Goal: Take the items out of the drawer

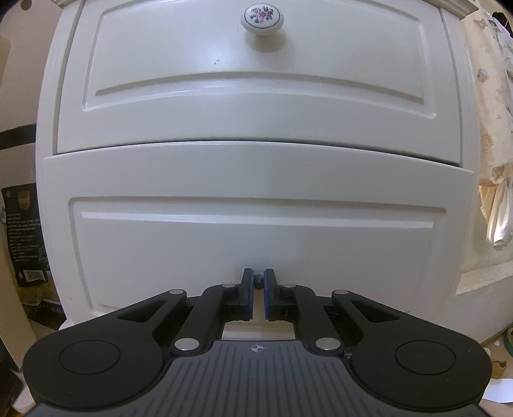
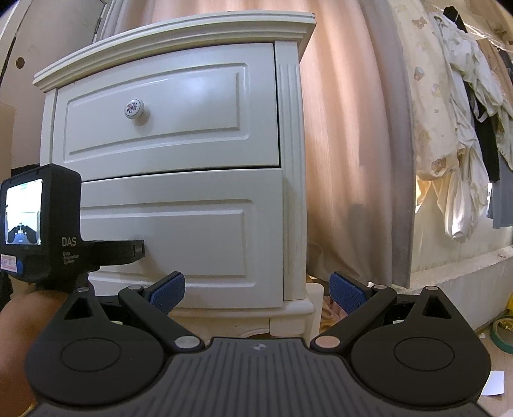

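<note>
Cream nightstand (image 2: 179,179) stands against a peach curtain (image 2: 346,134), with pale clothes (image 2: 455,134) hanging at far right and a roll of green tape (image 2: 505,333) on the floor.

Right wrist view: takes in the whole cabinet from its right front corner, both of its 2 drawers, and the left gripper (image 2: 139,248) from the side. That unit's small screen (image 2: 24,211) is lit and a hand (image 2: 19,324) holds it from below. Its tip meets the lower drawer (image 2: 179,237) front near the left part of the panel.

Left wrist view: close, head-on. Upper drawer (image 1: 253,80) carries a round white knob with a floral print (image 1: 262,20). Lower drawer front sits proud of the upper one, a dark gap showing along its top edge, so it appears slightly pulled out. Interior not visible; contents cannot be told in either view.

Left gripper (image 1: 258,284): jaws narrow, nearly parallel, closed around a small dark stub (image 1: 258,280) on the lower drawer front. Whether the pads actually press it cannot be told; a thin slit shows either side.

Right gripper (image 2: 256,290): jaws spread wide, blue pads (image 2: 168,290) bare, holding nothing, hanging near the nightstand's lower right corner and apart from it.
</note>
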The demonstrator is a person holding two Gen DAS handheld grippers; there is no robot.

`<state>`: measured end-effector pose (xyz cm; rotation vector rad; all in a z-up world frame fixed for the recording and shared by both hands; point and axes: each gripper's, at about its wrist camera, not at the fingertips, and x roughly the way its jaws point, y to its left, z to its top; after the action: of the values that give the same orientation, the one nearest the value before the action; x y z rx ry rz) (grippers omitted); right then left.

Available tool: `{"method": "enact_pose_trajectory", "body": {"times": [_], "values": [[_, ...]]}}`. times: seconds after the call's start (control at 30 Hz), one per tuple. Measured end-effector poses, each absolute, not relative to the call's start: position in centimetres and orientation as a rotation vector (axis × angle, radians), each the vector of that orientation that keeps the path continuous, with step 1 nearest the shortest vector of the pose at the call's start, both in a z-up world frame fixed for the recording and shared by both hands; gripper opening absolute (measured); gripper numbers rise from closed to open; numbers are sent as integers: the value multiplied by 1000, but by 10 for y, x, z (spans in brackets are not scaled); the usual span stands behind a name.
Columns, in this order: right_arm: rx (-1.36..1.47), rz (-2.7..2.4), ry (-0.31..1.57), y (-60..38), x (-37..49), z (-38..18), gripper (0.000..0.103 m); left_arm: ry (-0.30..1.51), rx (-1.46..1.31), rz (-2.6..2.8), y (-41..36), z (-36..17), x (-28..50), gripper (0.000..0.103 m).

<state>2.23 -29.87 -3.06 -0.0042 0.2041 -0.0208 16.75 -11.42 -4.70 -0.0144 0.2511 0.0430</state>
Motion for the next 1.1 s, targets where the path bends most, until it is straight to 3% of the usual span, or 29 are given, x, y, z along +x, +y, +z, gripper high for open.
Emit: {"method": "enact_pose_trajectory", "body": {"times": [0.8,0.9,0.97,1.03,1.1], "values": [[-3,-29,210,-300,25,-30,103,252,-3,48,-127,-40,167,6],[-2,-30,209,-300,24,-30,103,243,9,48,-130,-39,161,16],[-1,-30,210,-300,24,-30,103,237,16,48,-133,-39,157,45],[-2,-31,210,-300,23,-30,103,217,15,48,-134,-36,151,66],[-3,-31,209,-300,23,-29,103,191,24,50,-136,-34,143,69]]}}
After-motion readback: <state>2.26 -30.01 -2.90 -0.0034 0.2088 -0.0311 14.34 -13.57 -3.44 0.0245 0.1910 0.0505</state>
